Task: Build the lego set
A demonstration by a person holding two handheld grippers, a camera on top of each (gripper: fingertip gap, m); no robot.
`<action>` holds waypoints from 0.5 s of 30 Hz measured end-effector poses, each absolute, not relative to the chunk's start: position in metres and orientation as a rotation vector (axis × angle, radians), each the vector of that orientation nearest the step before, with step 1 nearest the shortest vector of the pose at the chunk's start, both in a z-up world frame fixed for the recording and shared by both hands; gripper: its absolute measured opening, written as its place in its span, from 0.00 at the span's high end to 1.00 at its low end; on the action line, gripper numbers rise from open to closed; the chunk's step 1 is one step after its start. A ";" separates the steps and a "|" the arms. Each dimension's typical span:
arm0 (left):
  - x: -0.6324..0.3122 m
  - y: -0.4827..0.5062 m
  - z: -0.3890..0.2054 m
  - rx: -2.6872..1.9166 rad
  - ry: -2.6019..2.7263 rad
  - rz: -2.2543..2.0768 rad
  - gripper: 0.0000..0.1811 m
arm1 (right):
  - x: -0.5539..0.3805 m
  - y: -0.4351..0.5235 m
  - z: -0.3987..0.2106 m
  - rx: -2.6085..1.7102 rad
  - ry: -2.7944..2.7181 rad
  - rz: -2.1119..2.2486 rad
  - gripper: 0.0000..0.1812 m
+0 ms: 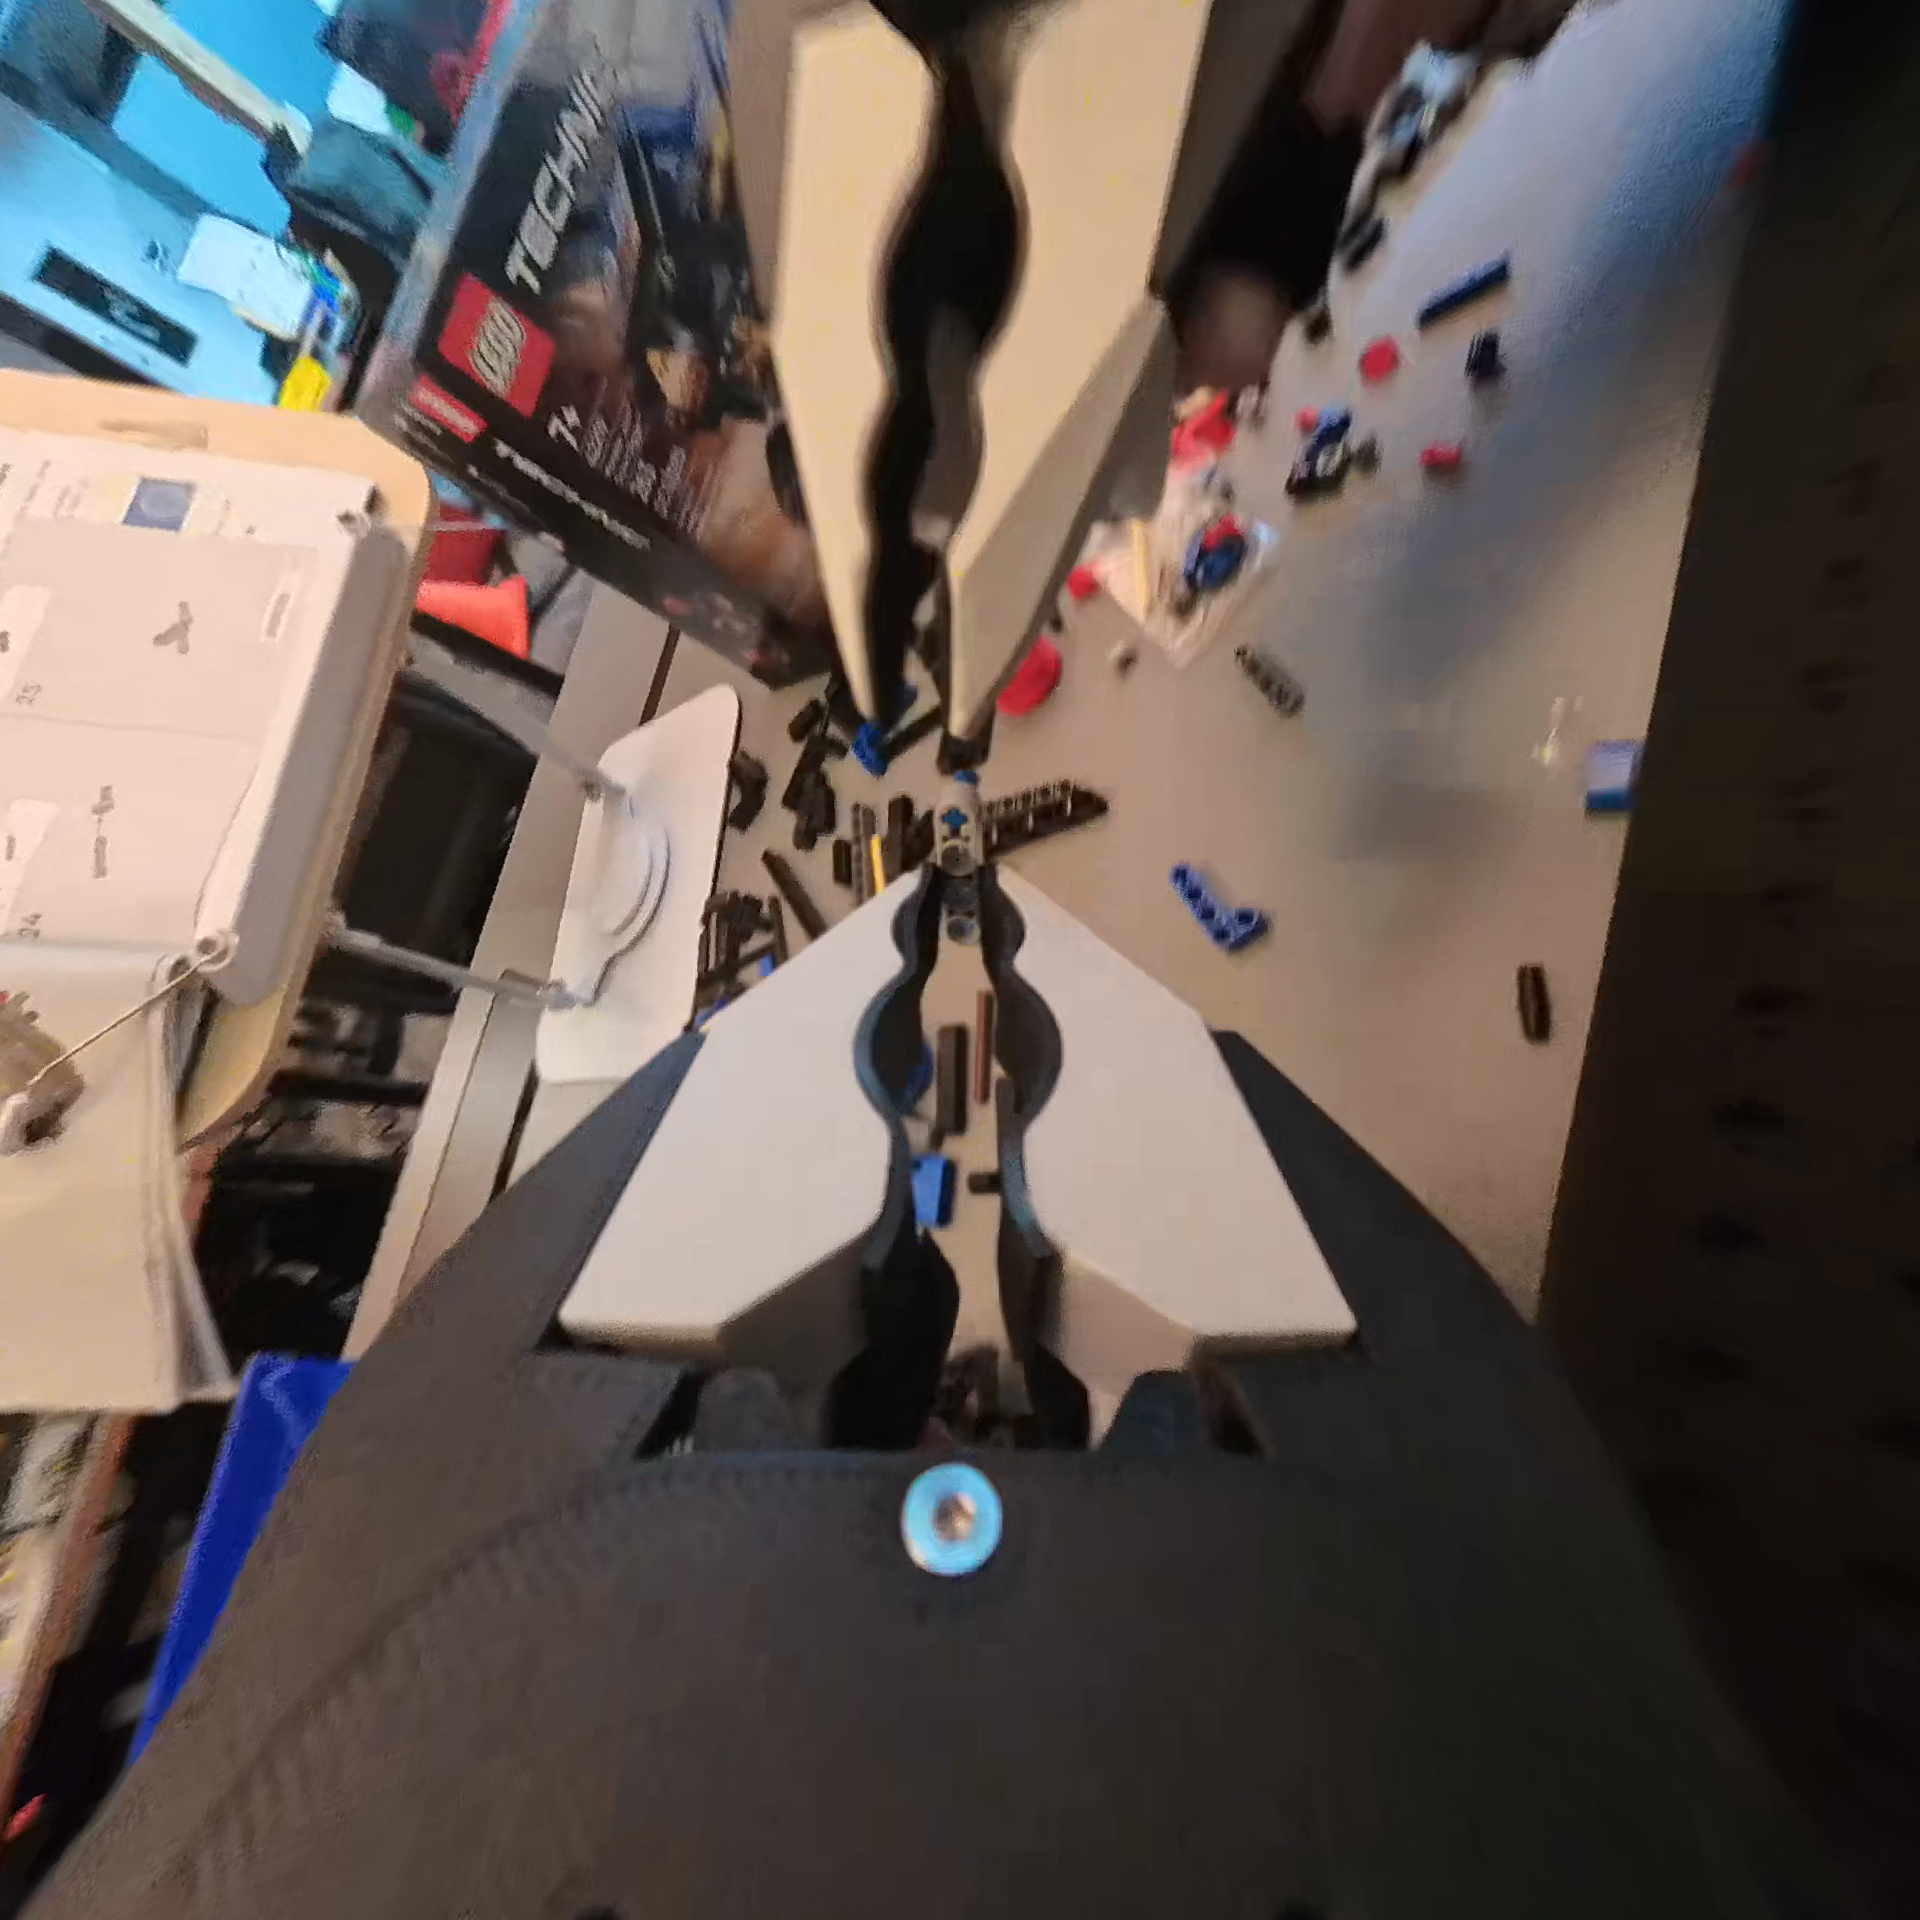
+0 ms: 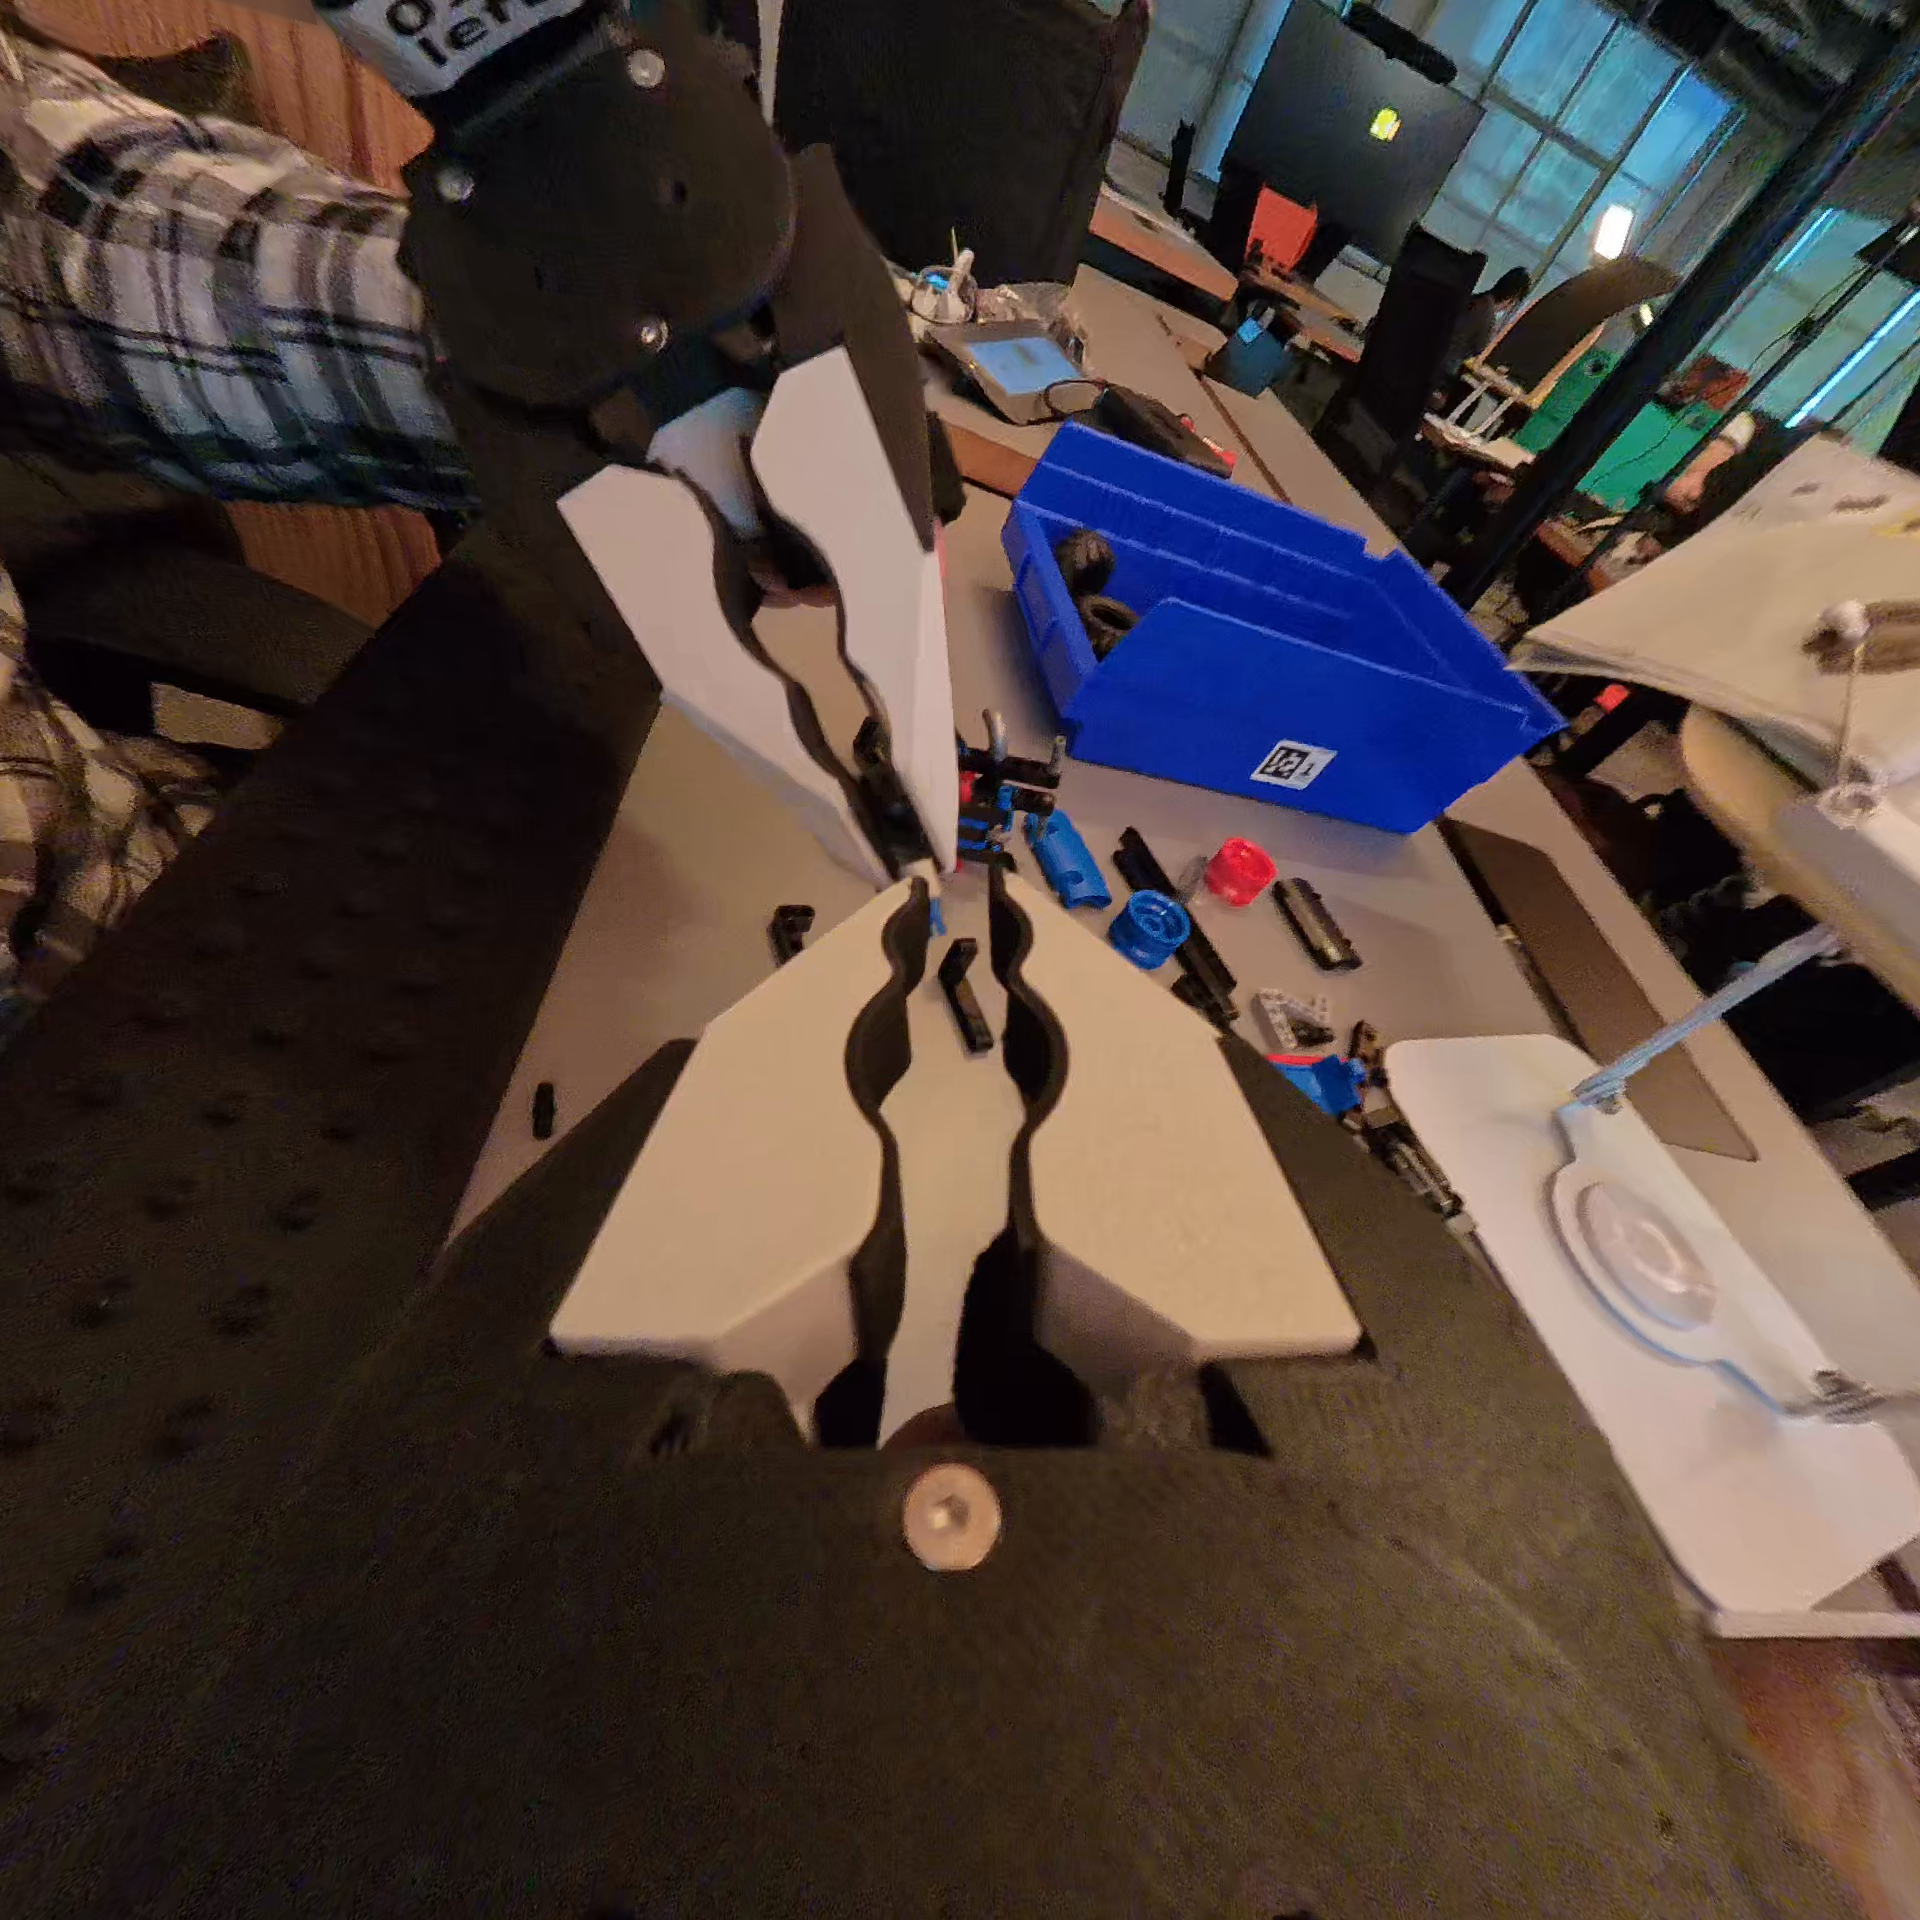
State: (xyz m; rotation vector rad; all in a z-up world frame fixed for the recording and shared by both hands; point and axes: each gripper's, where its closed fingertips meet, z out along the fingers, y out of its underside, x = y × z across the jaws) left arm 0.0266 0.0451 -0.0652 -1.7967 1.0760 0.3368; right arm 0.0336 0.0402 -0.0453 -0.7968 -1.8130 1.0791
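Assembly step in hand, by my judgement: mating two small parts in mid-air above the tabletop (image 2: 686,894). Left hand-held gripper (image 1: 958,883) is clenched on a small grey-and-blue sub-assembly (image 1: 958,831), which juts out past its tips. Right hand-held gripper (image 2: 954,894) stands tip-to-tip w/ the left; its jaws sit narrowly apart and a small blue piece (image 2: 937,914) shows at the left tip. Cannot tell whether it is gripped; frames blurred.

Next move, est.: align the piece w/ the sub-assembly's socket and press along the axis. Calls for fine alignment and firm counter-hold from the left; slip risk is high given the small size.

Pose: in the left wrist view the right unit comes down from the top, fingers pointing at the left's tips. In the right wrist view the left unit enters from upper left, angled steeply down.

Loose lego parts lie scattered on the tabletop: blue wheel hub (image 2: 1146,928), red wheel hub (image 2: 1242,871), black beams. Blue bin (image 2: 1278,665) holding tyres is beyond; set box (image 1: 582,395) and instruction booklet (image 1: 135,644) on a stand to one side.
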 end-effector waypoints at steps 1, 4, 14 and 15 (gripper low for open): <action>0.023 0.043 -0.067 -1.814 1.086 0.392 0.97 | 0.032 0.038 -0.043 -0.784 -1.824 1.041 0.92; 0.020 0.035 -0.068 -1.845 1.087 0.411 0.97 | 0.025 0.023 -0.048 -0.727 -1.900 0.947 0.92; 0.000 0.008 -0.056 -1.868 0.970 0.419 0.95 | -0.001 -0.004 -0.052 -0.662 -1.984 0.925 0.97; -0.004 0.003 -0.056 -1.889 0.941 0.389 0.88 | -0.003 -0.007 -0.047 -0.669 -1.970 0.985 0.97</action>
